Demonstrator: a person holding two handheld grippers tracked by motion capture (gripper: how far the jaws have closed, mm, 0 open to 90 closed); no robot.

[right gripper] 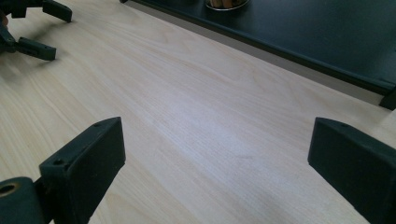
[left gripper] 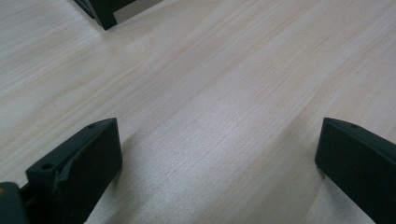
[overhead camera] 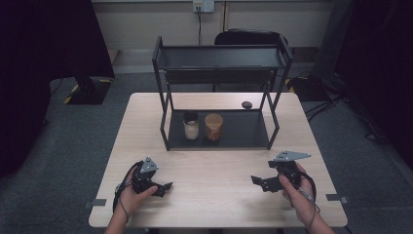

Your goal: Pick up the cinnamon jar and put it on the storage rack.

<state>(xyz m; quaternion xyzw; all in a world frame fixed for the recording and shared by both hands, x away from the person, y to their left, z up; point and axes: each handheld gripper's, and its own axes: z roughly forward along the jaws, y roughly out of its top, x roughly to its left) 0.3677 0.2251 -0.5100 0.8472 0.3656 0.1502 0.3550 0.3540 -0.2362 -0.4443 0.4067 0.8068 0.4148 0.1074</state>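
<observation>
Two jars sit side by side on the bottom shelf point(overhead camera: 243, 131) of the black rack point(overhead camera: 221, 56): pale jar point(overhead camera: 191, 126) with a dark lid on the left, brown jar point(overhead camera: 213, 126) just beside it at its 3 o'clock, both upright and close to the shelf's front edge, so either can probably be reached straight in from the person's side without fouling the uprights. Top shelf looks bare. A small dark oval thing point(overhead camera: 247, 105) lies on the table point(overhead camera: 146, 126) behind the rack, around 1 o'clock from the jars; can't tell what it is. Both grippers are parked well short of the rack on bare tabletop: left gripper point(overhead camera: 167, 186) at about 7 o'clock from the jars, right gripper point(overhead camera: 254, 181) at about 5 o'clock, tips angled toward each other across the middle. Each has its jaws spread wide with nothing but wood between them; reads as a ready pose before a reach. Brown jar's base point(right gripper: 227, 3) shows at the top edge of the right gripper view, so that side looks better lined up for it.
</observation>
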